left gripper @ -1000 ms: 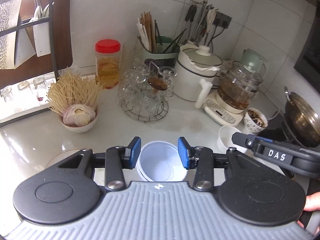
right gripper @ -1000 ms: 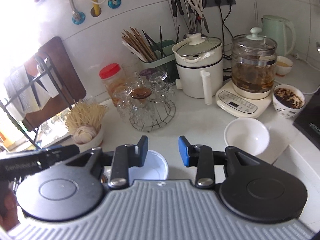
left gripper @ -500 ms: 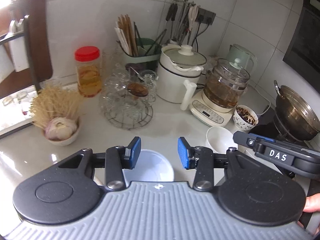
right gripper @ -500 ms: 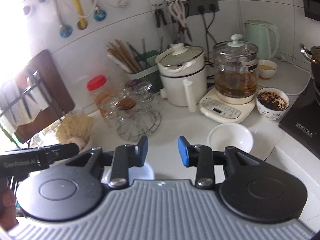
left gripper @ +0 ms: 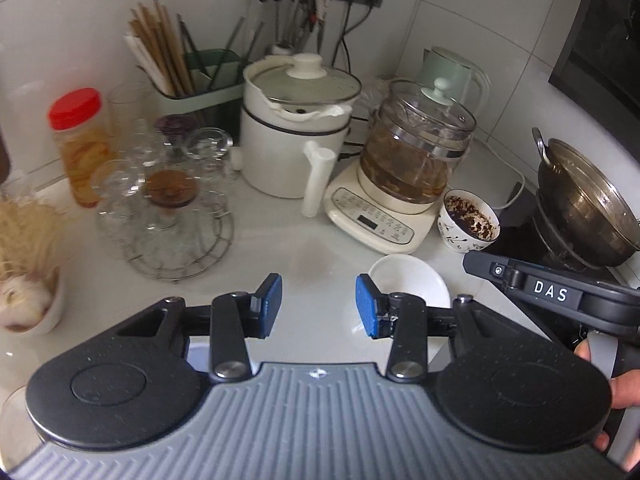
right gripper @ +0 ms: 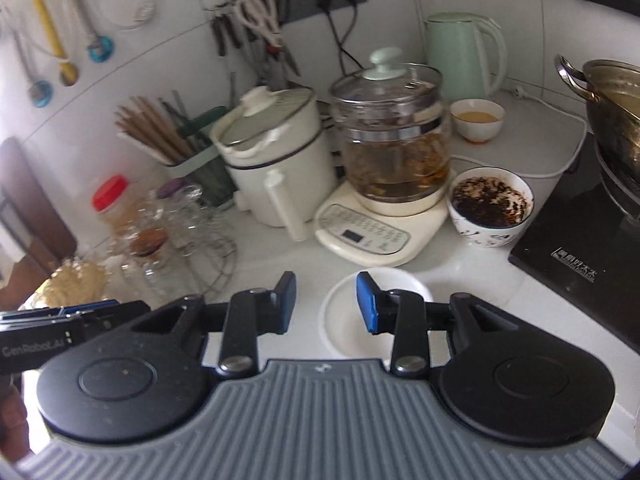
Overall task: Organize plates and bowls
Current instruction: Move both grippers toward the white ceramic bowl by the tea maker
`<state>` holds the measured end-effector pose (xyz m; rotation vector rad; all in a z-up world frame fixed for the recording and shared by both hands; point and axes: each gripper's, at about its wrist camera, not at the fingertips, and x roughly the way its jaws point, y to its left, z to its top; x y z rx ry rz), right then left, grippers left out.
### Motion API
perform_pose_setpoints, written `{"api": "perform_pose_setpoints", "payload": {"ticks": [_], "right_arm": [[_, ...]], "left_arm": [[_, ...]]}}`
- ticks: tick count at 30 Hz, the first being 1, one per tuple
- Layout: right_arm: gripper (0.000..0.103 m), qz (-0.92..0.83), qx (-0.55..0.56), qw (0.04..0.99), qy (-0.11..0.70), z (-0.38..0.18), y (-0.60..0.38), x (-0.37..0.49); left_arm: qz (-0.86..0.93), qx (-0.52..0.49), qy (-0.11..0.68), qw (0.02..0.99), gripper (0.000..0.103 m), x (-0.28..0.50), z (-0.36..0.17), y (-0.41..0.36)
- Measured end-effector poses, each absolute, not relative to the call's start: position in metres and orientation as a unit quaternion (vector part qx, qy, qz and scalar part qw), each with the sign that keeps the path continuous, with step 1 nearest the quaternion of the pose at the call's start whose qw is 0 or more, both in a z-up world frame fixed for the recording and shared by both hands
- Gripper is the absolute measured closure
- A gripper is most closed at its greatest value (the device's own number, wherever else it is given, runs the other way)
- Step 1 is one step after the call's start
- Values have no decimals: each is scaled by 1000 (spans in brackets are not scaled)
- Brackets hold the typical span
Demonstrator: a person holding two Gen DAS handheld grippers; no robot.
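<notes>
Two grippers near the small white bowl

In the left view, the left gripper (left gripper: 319,306) is spread and empty; the white bowl (left gripper: 412,286) sits on the surface just right of it. In the right view, the right gripper (right gripper: 326,302), also spread and empty, hangs right over the bowl (right gripper: 348,316), so it looks nearer.

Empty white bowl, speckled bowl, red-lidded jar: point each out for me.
Empty white bowl (right gripper: 352,312), right wrist view, on its bare inner floor.
Speckled bowl (right gripper: 489,201), right wrist view, on the dark contents inside it.
Red-lidded jar (left gripper: 75,109), left wrist view, on its red lid.
</notes>
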<state>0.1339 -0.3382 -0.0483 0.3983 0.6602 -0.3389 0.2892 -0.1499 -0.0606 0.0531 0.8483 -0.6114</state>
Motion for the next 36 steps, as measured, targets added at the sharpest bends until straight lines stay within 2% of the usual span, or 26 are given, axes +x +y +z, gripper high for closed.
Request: {"api": "perform_pose_setpoints", "payload": {"ticks": [17, 32, 36], "right_arm": [[66, -166, 226, 869, 408, -112, -424, 177], [66, -132, 272, 814, 495, -163, -445, 199], [67, -131, 279, 807, 504, -170, -446, 200]], "left_arm": [[-300, 27, 471, 829, 57, 344, -135, -240], [-293, 14, 535, 792, 57, 364, -193, -269], [-293, 14, 545, 785, 60, 366, -200, -268]]}}
